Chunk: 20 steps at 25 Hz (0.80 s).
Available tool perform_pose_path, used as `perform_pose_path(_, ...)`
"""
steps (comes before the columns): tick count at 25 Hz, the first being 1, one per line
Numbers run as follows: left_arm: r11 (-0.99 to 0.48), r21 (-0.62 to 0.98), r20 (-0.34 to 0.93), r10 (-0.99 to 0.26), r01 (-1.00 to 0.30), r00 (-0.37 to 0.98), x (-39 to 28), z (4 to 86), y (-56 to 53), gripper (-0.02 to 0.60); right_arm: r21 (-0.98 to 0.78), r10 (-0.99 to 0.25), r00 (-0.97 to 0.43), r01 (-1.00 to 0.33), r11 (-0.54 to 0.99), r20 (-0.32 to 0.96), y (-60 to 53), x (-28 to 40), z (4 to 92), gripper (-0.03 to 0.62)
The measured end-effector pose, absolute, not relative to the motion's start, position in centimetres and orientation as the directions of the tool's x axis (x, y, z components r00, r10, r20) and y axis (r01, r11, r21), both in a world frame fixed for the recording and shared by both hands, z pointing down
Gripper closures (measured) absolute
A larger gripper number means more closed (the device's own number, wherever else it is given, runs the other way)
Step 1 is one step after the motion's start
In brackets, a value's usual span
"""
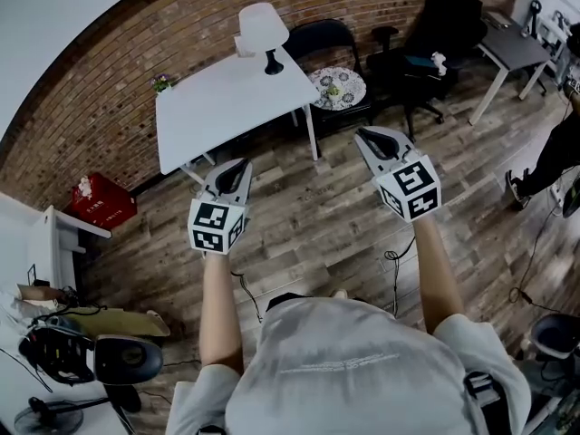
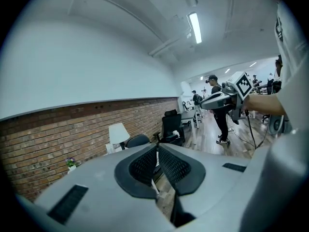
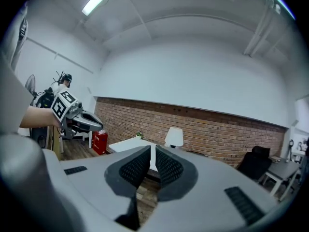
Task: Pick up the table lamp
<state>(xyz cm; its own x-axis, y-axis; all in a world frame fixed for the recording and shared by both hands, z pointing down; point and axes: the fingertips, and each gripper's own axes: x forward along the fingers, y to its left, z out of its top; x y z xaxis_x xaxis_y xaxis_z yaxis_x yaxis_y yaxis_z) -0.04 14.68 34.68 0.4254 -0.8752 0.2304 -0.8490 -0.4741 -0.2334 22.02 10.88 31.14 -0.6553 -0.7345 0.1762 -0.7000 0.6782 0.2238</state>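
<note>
The table lamp (image 1: 263, 30), white shade on a black base, stands at the far edge of a white table (image 1: 217, 111) by the brick wall. It also shows small in the left gripper view as the lamp (image 2: 118, 133) and in the right gripper view as the lamp (image 3: 174, 137). My left gripper (image 1: 236, 172) hangs over the wood floor, short of the table's near edge, jaws together and empty (image 2: 157, 148). My right gripper (image 1: 370, 136) floats to the table's right, jaws nearly touching with nothing between them (image 3: 150, 149).
A dark chair with a patterned cushion (image 1: 337, 87) stands right of the table, a black office chair (image 1: 435, 34) and a grey desk (image 1: 512, 48) beyond. A small plant (image 1: 163, 83) sits on the table corner. A red box (image 1: 100, 202) stands left; cables (image 1: 394, 256) trail across the floor; a person (image 1: 553, 157) stands right.
</note>
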Motion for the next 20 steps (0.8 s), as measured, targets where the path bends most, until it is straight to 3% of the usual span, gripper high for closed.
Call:
perform_pose_path(9,-0.469,-0.238,0.227,-0.878,-0.851,0.42,2.6,35.5,15.7,0.561,0.209,-0.711,-0.681,-0.68,0.703,0.176,11.9,24.5,32.1,0.416)
perform_pose_path(20,-0.482,-0.217,0.242,-0.869,-0.849,0.431,3.8,36.1,15.6,0.562,0.178,-0.716,-0.674,-0.694,0.698,0.182,11.5,25.9,33.3,0.393)
